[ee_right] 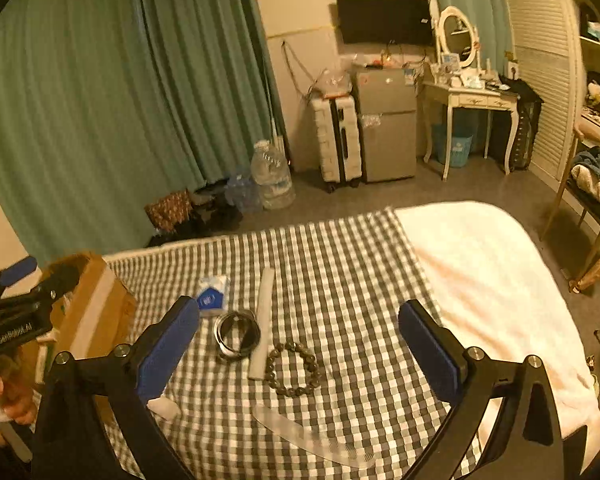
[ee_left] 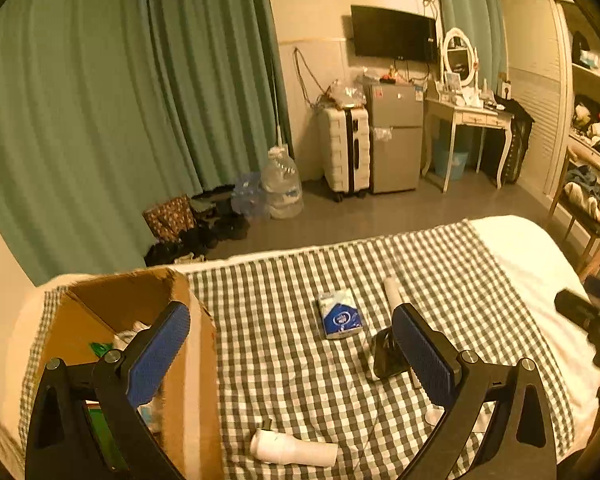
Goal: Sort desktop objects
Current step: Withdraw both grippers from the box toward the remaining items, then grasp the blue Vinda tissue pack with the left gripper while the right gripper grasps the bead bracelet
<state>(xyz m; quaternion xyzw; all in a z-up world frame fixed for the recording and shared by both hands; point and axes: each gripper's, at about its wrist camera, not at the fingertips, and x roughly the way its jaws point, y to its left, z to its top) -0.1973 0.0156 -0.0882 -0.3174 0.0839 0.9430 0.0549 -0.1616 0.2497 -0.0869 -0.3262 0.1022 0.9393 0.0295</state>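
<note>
Both sets of jaws spread wide, nothing held. The left gripper [ee_left: 292, 352] hovers beside the open brown cardboard box [ee_left: 188, 344] at the checked bedspread's [ee_right: 359, 280] left edge. The right gripper [ee_right: 300, 344] hangs above a brown beaded bracelet [ee_right: 294, 368], just beside a dark round ring-shaped object [ee_right: 238, 334] and a blue-and-white tissue packet [ee_right: 212, 294].

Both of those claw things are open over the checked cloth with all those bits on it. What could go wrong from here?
The bead bracelet lies against the white strip, so the open right gripper might drag both. The soft checked cloth could bunch up under a pinch. The left gripper hangs partly over the cardboard box; one finger might clip its wall.
</note>
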